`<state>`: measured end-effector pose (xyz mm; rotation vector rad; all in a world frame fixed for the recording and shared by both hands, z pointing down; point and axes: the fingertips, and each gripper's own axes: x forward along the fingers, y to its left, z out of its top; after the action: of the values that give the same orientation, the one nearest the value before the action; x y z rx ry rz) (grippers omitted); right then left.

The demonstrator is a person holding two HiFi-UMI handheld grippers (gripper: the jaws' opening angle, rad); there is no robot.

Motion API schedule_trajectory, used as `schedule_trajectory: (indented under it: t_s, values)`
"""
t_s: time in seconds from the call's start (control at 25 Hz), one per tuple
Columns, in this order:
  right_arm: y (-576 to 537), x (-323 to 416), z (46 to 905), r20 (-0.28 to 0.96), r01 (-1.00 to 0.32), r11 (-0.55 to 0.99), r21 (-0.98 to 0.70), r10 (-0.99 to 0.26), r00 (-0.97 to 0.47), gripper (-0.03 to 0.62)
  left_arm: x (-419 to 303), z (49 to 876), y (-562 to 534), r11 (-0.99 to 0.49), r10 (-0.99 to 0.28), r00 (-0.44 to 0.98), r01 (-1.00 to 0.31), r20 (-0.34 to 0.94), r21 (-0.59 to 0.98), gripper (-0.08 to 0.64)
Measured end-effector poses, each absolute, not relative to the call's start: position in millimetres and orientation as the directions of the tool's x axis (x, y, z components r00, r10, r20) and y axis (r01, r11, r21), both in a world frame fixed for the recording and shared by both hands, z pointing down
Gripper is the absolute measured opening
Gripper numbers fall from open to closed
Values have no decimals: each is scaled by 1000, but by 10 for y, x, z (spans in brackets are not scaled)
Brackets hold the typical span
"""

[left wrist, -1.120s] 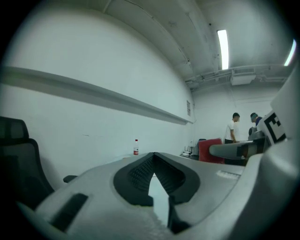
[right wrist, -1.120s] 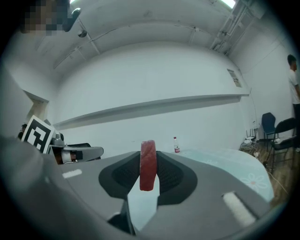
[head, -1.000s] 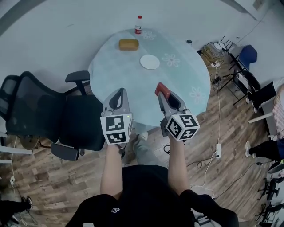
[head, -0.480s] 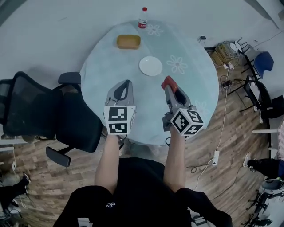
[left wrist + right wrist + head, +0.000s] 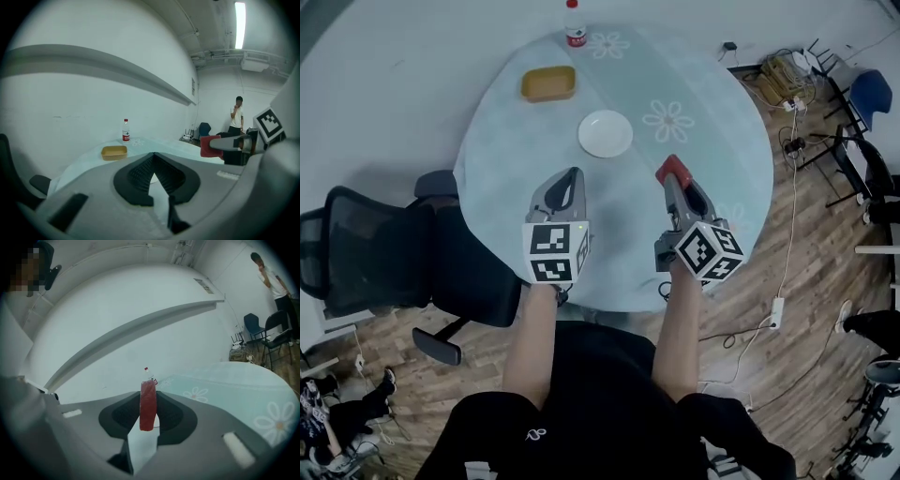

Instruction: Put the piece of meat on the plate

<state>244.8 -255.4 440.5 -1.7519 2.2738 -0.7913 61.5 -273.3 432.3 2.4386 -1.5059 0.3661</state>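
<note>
A white plate (image 5: 606, 133) lies on the round table (image 5: 502, 150), which wears a pale blue flowered cloth. My right gripper (image 5: 672, 172) is over the table's near right part, shut on a red piece of meat (image 5: 673, 169). In the right gripper view the meat (image 5: 148, 405) stands on edge between the jaws of that gripper (image 5: 148, 401). My left gripper (image 5: 570, 178) hovers beside it, below and left of the plate. Its jaws meet at the tips with nothing in them (image 5: 153, 154). Both grippers are short of the plate.
A tan shallow dish (image 5: 548, 83) and a bottle with a red label (image 5: 574, 34) stand at the table's far side. A black office chair (image 5: 394, 262) is at the left. Chairs and cables (image 5: 853, 103) crowd the right. A person (image 5: 237, 117) stands far off.
Both grippers have moved forward from the table's near edge to over the cloth, closer to the plate. The meat stays in the right gripper's jaws.
</note>
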Motion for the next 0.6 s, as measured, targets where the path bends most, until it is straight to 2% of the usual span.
schedule_trajectory:
  t_s: [0.4, 0.6]
  values:
    - [-2947, 2143, 4851, 259, -813, 176, -555, -892, -370, 103, 567, 4810, -3058, -436, -789, 444, -892, 425, 121, -6]
    - [-3115, 1726, 5247, 320, -761, 189, -621, -825, -466, 103, 354, 5193, -3245, -376, -773, 409, -911, 485, 168, -6]
